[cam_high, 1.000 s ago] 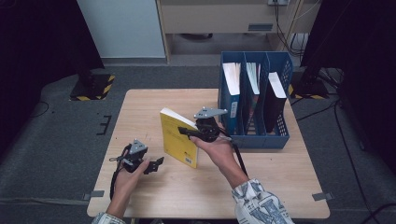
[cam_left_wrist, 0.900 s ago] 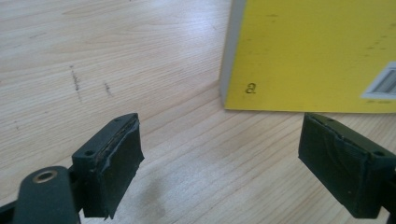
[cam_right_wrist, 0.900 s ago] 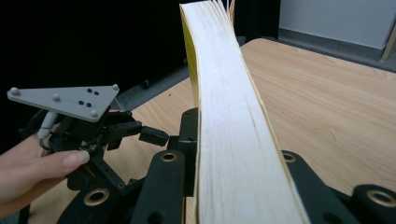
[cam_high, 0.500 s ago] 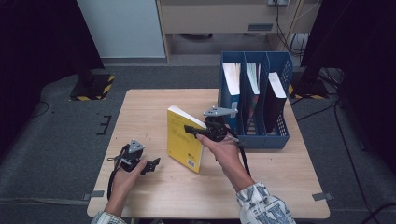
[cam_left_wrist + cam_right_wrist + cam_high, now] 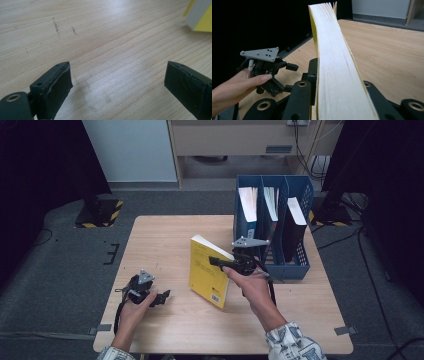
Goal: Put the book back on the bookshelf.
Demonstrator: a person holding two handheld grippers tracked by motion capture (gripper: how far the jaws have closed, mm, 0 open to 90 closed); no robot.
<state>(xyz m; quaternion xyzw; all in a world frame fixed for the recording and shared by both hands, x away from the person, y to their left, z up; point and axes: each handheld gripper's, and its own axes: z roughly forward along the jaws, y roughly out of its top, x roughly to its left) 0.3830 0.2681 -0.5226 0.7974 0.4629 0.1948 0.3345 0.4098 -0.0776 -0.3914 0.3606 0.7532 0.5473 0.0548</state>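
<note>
Upright above the pale wooden desk (image 5: 165, 245), thick yellow-covered paperback book (image 5: 209, 270) clamped by its page edge in right gripper (image 5: 216, 261), just left of blue plastic three-slot file rack (image 5: 295, 265). Left gripper (image 5: 117, 85) low over bare desk, fingers (image 5: 53, 85) just widening, nothing between. Cover glossy; wood grain fine.

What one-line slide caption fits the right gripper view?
Right gripper clamps a yellow book upright above the wooden table.
</note>
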